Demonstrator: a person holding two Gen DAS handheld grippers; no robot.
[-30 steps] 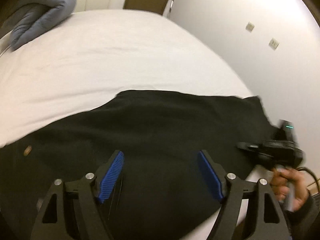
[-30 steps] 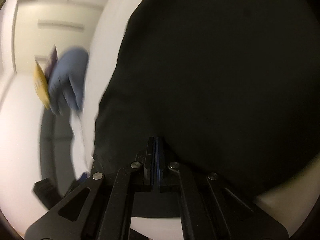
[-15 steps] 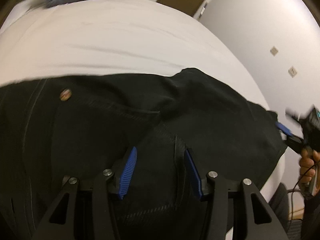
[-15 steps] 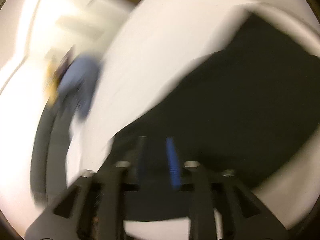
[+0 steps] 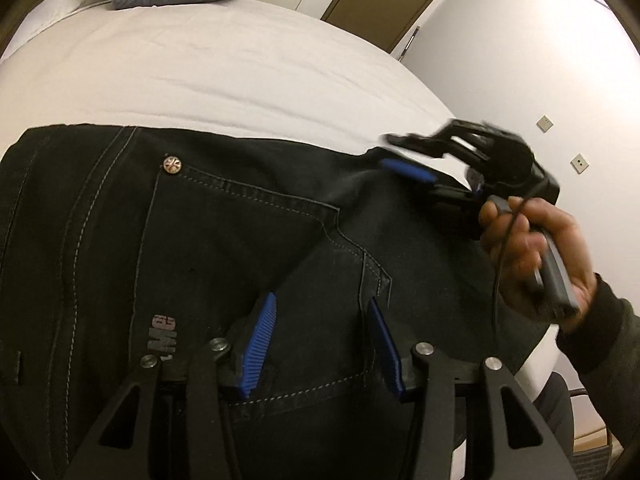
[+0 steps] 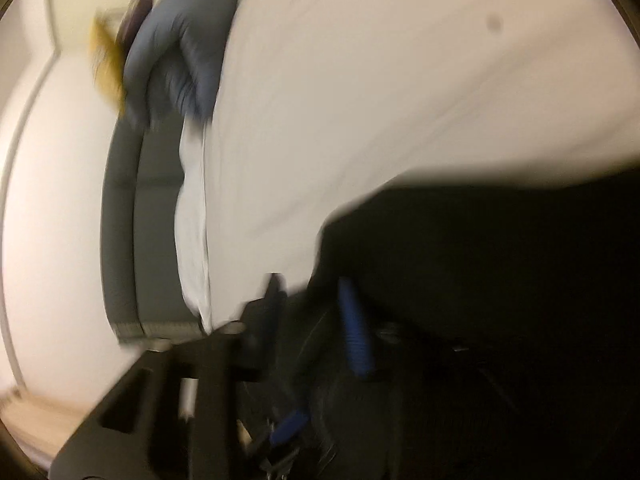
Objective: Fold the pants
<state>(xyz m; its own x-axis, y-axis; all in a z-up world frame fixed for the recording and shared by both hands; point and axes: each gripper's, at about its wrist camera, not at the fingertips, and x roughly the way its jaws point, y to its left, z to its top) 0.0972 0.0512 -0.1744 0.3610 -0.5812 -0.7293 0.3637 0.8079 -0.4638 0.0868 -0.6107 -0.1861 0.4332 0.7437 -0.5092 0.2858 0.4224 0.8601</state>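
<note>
Currently, left wrist view: black jeans (image 5: 224, 248) lie flat on my white bed (image 5: 208, 72), waist end near; my left gripper (image 5: 320, 332) hovers parted over the back pocket, gripping nothing.
Progress: no finished fold visible.
Right wrist view: blurred; my right gripper (image 6: 316, 320) has just been closing, denim between its fingers; grip unclear.
Hidden: legs cut off.

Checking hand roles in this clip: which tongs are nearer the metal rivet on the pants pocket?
Left. The left tongs hover over the pocket below the rivet; the right tongs are at the far edge of the pants.
</note>
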